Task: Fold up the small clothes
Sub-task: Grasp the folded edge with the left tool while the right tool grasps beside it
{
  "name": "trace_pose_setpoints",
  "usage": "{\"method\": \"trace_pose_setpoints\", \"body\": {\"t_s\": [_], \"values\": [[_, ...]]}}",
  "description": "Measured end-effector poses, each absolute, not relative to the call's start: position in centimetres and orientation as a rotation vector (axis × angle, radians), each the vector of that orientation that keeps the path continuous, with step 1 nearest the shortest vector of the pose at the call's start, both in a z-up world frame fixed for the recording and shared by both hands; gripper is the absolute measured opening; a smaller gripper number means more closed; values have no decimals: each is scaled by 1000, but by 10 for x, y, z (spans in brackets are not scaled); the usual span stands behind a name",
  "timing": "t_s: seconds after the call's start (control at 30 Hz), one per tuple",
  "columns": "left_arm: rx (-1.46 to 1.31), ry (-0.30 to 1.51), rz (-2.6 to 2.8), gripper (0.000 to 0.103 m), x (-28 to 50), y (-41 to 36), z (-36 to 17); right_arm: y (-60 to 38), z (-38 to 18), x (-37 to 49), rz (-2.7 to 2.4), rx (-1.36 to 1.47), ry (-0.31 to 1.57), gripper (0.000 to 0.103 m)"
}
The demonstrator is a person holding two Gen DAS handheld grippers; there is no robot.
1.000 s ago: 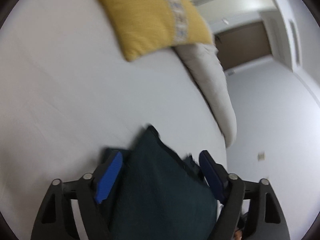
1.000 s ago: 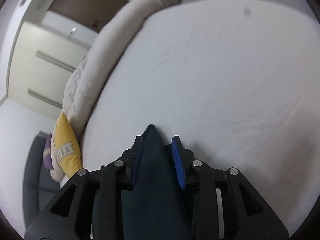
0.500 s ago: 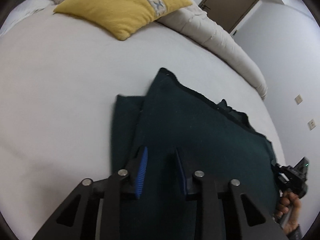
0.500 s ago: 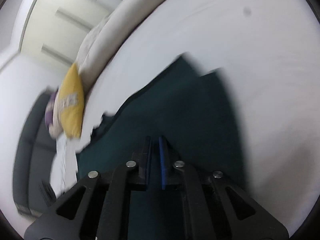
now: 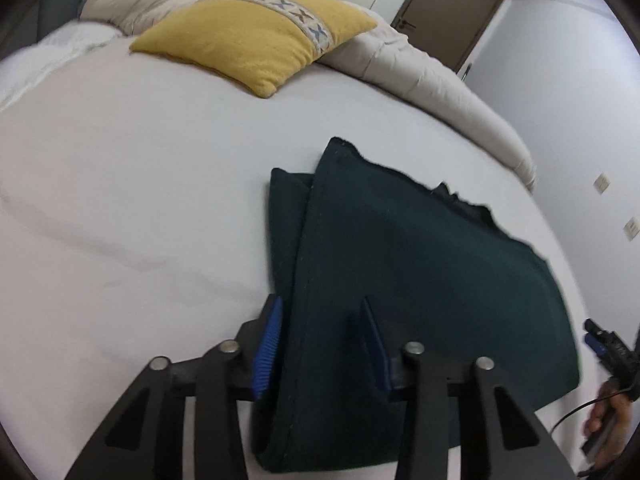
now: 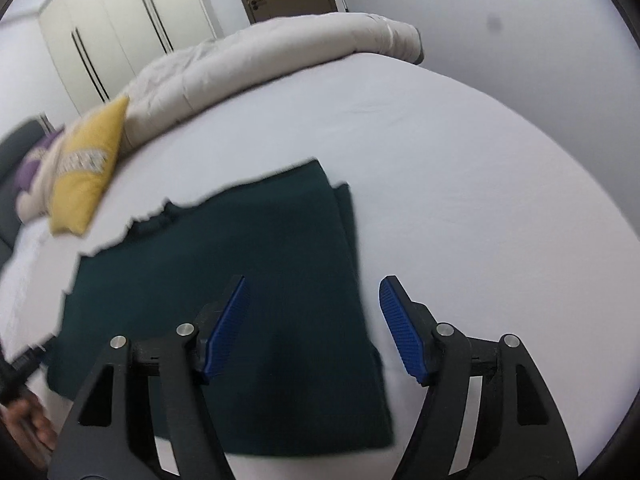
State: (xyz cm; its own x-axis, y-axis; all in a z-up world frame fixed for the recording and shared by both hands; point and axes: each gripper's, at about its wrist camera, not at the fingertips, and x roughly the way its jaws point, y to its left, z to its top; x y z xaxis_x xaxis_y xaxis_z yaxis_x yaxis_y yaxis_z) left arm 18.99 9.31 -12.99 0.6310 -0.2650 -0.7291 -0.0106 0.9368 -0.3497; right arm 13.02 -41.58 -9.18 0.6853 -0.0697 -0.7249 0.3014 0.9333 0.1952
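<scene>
Both tongs level over the bed: left tongs point(image 5: 320, 340) straddle garment point(image 5: 400, 280), right tongs point(image 6: 314, 328) apart.

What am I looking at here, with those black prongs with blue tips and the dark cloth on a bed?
There is no robot: a person holds a two-finger gripper in each hand, and each carries a wide-angle camera looking out along its fingers. So one picture is from the left gripper and the other from the right gripper. The blue parts are the grip pads. On the white bed lies a dark green garment, folded over itself. The left gripper has the garment's near edge between its fingers, though they stand apart and I cannot tell if they are pinching it. The right gripper is open above the garment and holds nothing. A yellow pillow and a beige duvet sit further back.
</scene>
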Motion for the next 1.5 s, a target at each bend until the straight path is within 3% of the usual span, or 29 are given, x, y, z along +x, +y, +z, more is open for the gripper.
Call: {"method": "trace_pose_setpoints", "body": {"t_s": [0.13, 0.17, 0.2, 0.23, 0.3, 0.33, 0.47, 0.6, 1.33, 1.5], "values": [[-339, 884, -129, 18, 185, 98, -135, -423, -108, 110, -228, 280, 843, 61], [-334, 882, -129, 14, 185, 99, -134, -436, -113, 96, -226, 287, 854, 55], [-327, 876, -128, 12, 183, 98, -132, -446, -118, 85, -219, 299, 866, 39], [-318, 866, -124, 11, 181, 98, -128, -450, -122, 83, -216, 306, 880, 31], [-309, 849, -118, 7, 175, 98, -123, -451, -126, 80, -217, 298, 883, 27], [-305, 833, -117, 7, 169, 98, -119, -449, -126, 79, -215, 284, 881, 20], [-320, 811, -102, 7, 152, 99, -121, -438, -122, 74, -214, 210, 874, 9], [-365, 876, -105, 7, 152, 106, -150, -441, -128, 66, -214, 216, 894, 9], [-367, 891, -139, 12, 164, 108, -148, -451, -133, 39, -266, 256, 904, 4], [-369, 911, -158, 12, 165, 111, -144, -459, -138, 46, -234, 275, 923, 10]]}}
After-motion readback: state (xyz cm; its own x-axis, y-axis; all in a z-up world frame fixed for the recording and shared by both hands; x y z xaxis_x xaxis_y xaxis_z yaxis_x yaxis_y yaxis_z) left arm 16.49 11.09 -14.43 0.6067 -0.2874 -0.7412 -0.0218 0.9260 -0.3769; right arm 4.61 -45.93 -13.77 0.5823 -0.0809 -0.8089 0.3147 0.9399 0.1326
